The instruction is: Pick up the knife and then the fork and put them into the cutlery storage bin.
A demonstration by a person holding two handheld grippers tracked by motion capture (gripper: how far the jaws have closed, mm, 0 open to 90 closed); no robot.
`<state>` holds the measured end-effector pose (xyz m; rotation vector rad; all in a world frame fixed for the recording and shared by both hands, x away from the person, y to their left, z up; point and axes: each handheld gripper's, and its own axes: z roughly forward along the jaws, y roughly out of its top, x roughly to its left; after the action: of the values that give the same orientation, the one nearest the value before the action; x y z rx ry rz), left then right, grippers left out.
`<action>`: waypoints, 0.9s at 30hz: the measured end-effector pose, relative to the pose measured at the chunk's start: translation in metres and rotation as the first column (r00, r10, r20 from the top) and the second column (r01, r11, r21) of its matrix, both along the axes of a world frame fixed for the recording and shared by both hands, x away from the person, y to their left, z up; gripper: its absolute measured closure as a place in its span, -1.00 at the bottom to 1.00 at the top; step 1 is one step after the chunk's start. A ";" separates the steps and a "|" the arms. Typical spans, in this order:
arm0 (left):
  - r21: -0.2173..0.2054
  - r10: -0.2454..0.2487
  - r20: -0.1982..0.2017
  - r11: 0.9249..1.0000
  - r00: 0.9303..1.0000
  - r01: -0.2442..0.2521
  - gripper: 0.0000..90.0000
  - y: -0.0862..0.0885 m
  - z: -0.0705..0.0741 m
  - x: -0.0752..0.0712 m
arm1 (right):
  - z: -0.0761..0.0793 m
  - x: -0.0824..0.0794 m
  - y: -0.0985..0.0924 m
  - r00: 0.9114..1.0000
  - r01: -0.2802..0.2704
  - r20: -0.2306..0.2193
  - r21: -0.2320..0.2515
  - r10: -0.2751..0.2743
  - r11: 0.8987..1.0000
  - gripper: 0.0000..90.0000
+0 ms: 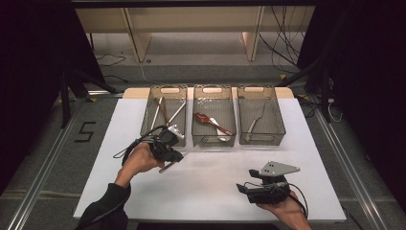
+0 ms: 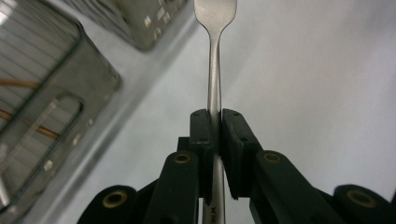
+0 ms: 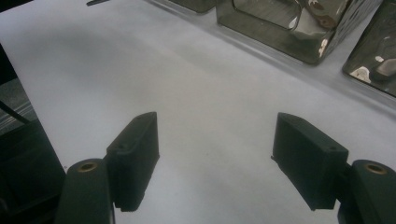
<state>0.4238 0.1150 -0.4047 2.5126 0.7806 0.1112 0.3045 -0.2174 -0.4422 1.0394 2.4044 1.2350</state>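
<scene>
I have the white table (image 1: 210, 191) under me, its top bare around my two hands. Along its far side stand three clear bins in a row: the left bin (image 1: 163, 92) with a few long thin utensils, the middle bin (image 1: 214, 92) with a red-handled piece and a pale one, the right bin (image 1: 261, 92) with a single metal utensil.

My left gripper (image 1: 178, 157) sits just in front of the left and middle bins, held above the table. Its jaws are pressed together on the handle of a metal fork (image 2: 214, 70) (the left gripper view shows the handle squeezed between the two black pads, the wider head pointing away past the corner of a bin). In the high view the fork (image 1: 189, 152) slants from the gripper towards the near wall of the middle bin.

My right gripper (image 3: 215, 158) rests low at the near right of the table, well apart from the fork, its jaws spread wide over bare white surface.
</scene>
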 end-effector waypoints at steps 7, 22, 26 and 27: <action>-0.089 0.044 0.034 0.995 0.998 -0.041 0.84 -0.019 0.008 0.015 | 0.000 0.000 0.000 1.000 -0.002 0.000 0.000 0.002 1.000 -0.29; -0.170 0.045 0.053 0.985 0.998 -0.035 0.83 -0.089 0.029 0.054 | 0.000 0.000 -0.002 1.000 -0.002 0.000 0.006 0.002 1.000 -0.29; -0.200 0.042 0.069 0.979 0.997 -0.028 0.83 -0.108 0.036 0.063 | 0.000 0.000 -0.002 1.000 -0.003 0.002 0.006 0.003 1.000 -0.29; -0.204 0.040 0.070 0.979 0.997 -0.025 0.83 -0.111 0.037 0.065 | 0.000 0.000 -0.002 1.000 -0.004 0.000 0.007 0.004 1.000 -0.29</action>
<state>0.4885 0.0035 -0.3675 2.2908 0.7630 0.1282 0.3042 -0.2189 -0.4424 1.0379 2.4051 1.2451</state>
